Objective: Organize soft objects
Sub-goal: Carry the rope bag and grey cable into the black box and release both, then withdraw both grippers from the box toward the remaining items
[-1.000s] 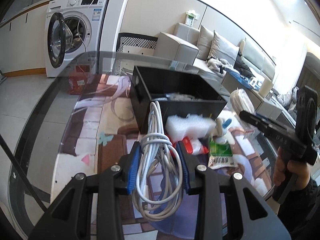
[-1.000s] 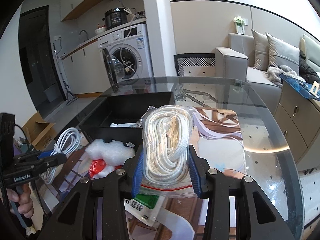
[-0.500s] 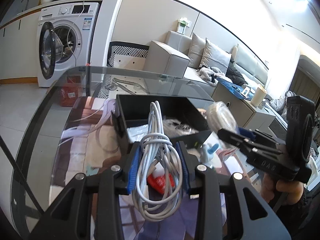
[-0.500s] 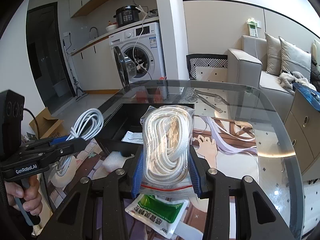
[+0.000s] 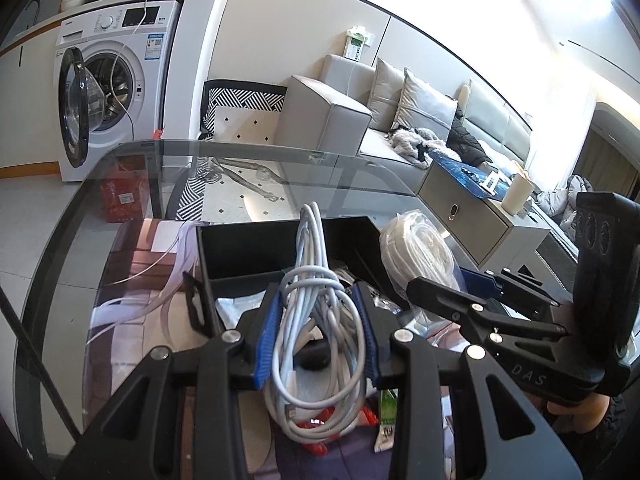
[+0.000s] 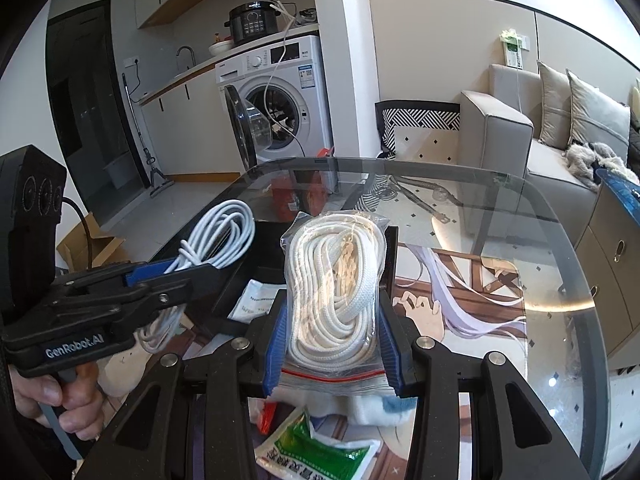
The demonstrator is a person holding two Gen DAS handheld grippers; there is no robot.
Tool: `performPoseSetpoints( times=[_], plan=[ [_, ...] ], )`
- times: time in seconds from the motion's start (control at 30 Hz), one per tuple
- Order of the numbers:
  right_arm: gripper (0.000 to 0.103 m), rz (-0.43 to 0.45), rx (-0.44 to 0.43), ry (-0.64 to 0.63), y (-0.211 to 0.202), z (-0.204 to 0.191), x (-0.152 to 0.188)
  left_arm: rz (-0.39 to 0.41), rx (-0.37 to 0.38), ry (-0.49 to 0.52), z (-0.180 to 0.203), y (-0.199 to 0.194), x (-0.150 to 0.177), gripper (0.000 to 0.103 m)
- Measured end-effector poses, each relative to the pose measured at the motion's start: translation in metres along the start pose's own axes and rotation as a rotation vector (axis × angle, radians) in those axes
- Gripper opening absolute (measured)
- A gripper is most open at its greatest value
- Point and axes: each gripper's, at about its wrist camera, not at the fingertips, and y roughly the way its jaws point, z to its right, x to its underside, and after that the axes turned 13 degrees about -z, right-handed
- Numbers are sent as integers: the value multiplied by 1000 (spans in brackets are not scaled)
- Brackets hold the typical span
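Observation:
My left gripper (image 5: 318, 332) is shut on a coiled white cable (image 5: 316, 320), held in the air over the near edge of the black box (image 5: 240, 248). The same cable (image 6: 216, 236) shows at the left of the right wrist view. My right gripper (image 6: 332, 328) is shut on a clear bag of white rope (image 6: 336, 276), also lifted, at the box's (image 6: 236, 280) right side. The rope bag (image 5: 420, 248) appears in the left wrist view beside the box wall. A white paper packet (image 6: 256, 300) lies inside the box.
On the glass table (image 6: 540, 312) below lie a green-and-white sachet (image 6: 316, 452), a red packet (image 5: 320, 424) and a white soft item (image 6: 376, 408). A printed mat (image 6: 472, 304) covers the table. Beyond stand a washing machine (image 5: 112, 92) and a sofa (image 5: 360, 112).
Both grippers have moved forward and a little up with their loads, from over the loose items to the black box. The box now sits close under both. Neither grip changed.

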Motion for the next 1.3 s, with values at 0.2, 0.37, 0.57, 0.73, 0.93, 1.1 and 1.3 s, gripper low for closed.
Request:
performPoseSetpoints(
  times=[0.2,0.37,0.57,0.73,0.93,1.1,1.3],
  plan=[
    [41,-23,4,11,13,-1,-14,-24,6,-26,-6,16,-13,34],
    [41,-46,6,-4,26,-4,-19,-37,0,-38,-9,25,-20,34],
    [41,-59,14,-13,36,-4,-25,-56,-13,-28,-10,34,-24,26],
    [45,-65,27,-33,40,-6,-24,-72,-29,-12,-9,36,-23,26],
    [50,-36,55,-41,29,-2,-20,-69,-56,10,-8,28,-15,56],
    [78,-6,68,-12,15,6,-7,-88,-74,27,-7,21,-3,61],
    [97,31,94,3,-1,12,11,-52,-22,40,-3,4,9,86]
  ],
)
